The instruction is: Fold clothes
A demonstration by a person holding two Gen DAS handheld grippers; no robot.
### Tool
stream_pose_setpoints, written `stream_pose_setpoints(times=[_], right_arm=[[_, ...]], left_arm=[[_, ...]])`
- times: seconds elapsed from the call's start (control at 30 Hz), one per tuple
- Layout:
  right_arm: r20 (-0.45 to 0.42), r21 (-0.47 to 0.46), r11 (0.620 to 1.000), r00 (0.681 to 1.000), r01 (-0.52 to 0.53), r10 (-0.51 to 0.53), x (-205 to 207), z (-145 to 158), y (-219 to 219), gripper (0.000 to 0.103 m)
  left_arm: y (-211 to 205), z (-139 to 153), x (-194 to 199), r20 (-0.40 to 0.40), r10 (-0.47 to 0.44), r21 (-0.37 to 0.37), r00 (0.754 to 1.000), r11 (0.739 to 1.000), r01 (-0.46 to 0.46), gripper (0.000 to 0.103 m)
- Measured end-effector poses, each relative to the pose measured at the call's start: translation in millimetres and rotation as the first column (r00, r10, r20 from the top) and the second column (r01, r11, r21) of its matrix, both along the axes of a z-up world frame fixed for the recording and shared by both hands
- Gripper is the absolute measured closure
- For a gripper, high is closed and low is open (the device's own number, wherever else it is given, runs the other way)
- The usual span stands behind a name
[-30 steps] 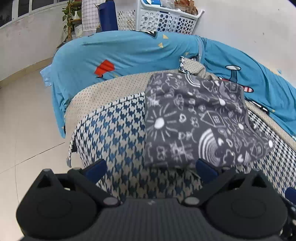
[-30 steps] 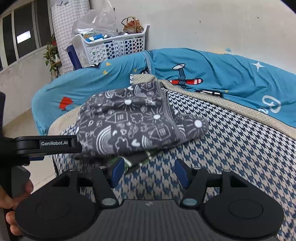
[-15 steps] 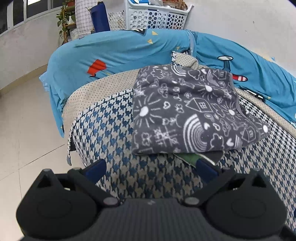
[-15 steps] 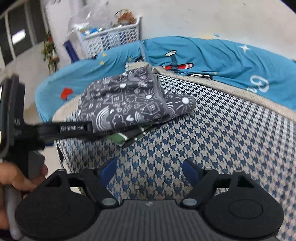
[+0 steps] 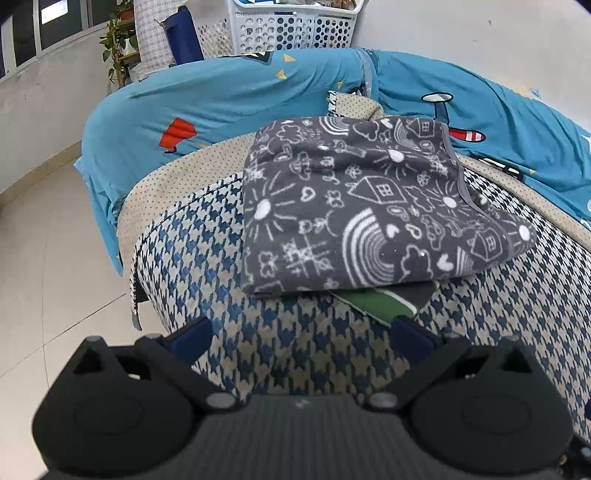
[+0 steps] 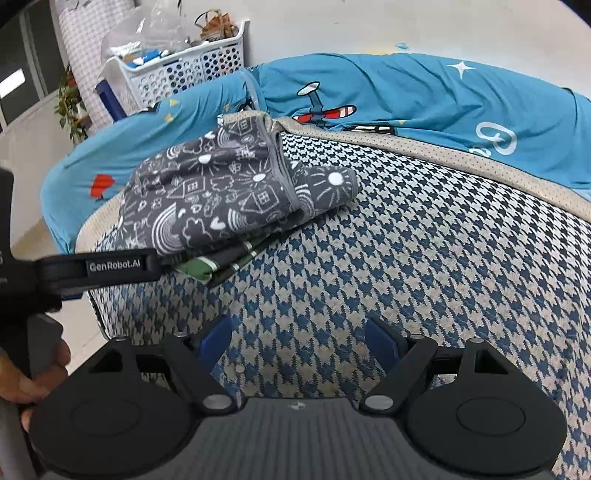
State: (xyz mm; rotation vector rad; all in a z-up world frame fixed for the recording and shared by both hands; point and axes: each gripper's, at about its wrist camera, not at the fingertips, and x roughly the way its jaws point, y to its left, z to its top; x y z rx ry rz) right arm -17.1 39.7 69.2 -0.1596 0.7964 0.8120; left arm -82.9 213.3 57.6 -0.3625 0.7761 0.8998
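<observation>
Grey doodle-print garment [image 5: 369,210] lies folded into a compact, roughly rectangular bundle on the houndstooth blanket [image 5: 303,343], toward the near-left corner of the bed. Edges fairly square; a grey trim band runs along its right side. Its fold reads as finished.

Under it, poking out at the near edge: a green striped piece [image 5: 384,304], flat, looks folded too. Most of it is covered, so whether it is a neatly folded garment or just a tucked edge I cannot say for sure.

Left gripper [image 5: 299,334]: fingers spread wide, nothing between them, only blanket below. Right-hand blue pad sits just beside the green piece's corner; contact unclear.

Right gripper [image 6: 299,341]: also spread wide and empty, hovering above bare blanket, near the stack but apart from it. From the right wrist view the left tool's black arm [image 6: 110,267] crosses in front of the stack's near corner, with a person's hand [image 6: 40,380] on its handle.

Further out: blue cartoon sheet [image 5: 221,96] behind, white laundry basket [image 5: 291,26] beyond that, tiled floor [image 5: 44,295] to the left.

Judgement: the two-piece stack appears done. No unfolded clothes show on the blanket. If more remain, they are out of view, possibly in the basket.
</observation>
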Motion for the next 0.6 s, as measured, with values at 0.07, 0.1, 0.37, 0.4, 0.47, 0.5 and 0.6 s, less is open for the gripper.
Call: stream_pose_setpoints(times=[0.07,0.1,0.37,0.4,0.47,0.5,0.6], right_arm=[[0.010,-0.007,1.000,1.000,-0.014,0.014,-2.0,-1.2,1.7,0.024],[0.016,-0.009,1.000,1.000,-0.021,0.021,-3.1,-0.9,2.4,0.024],[0.028,-0.004,0.999,0.998,-0.054,0.054,-8.8,0.3,6.0,0.024],[0.028,-0.003,0.998,0.998,-0.056,0.056,-8.9,0.3,6.0,0.024],[0.025,-0.002,0.998,0.998,-0.059,0.059,-8.7,-0.2,6.5,0.024],[0.024,-0.003,0.998,0.998,-0.059,0.059,-8.6,-0.3,6.7,0.024],[0.022,-0.003,0.998,0.998,-0.063,0.063,-8.3,-0.7,6.7,0.024]], left_arm=[[0.0,0.4,-0.7,0.002,0.001,0.001,1.000,1.000,-0.001,0.000],[0.3,0.5,-1.1,0.002,0.002,0.001,1.000,1.000,-0.002,0.000],[3.0,1.6,-4.1,0.003,0.017,0.000,1.000,1.000,-0.017,0.000],[3.2,1.8,-4.6,0.001,0.020,0.002,1.000,1.000,-0.020,0.000],[3.6,1.8,-5.1,0.003,0.022,0.001,1.000,1.000,-0.022,0.000],[3.6,1.7,-5.2,0.004,0.022,0.001,1.000,1.000,-0.022,0.000],[3.1,1.2,-5.2,0.002,0.021,0.002,1.000,1.000,-0.021,0.000]])
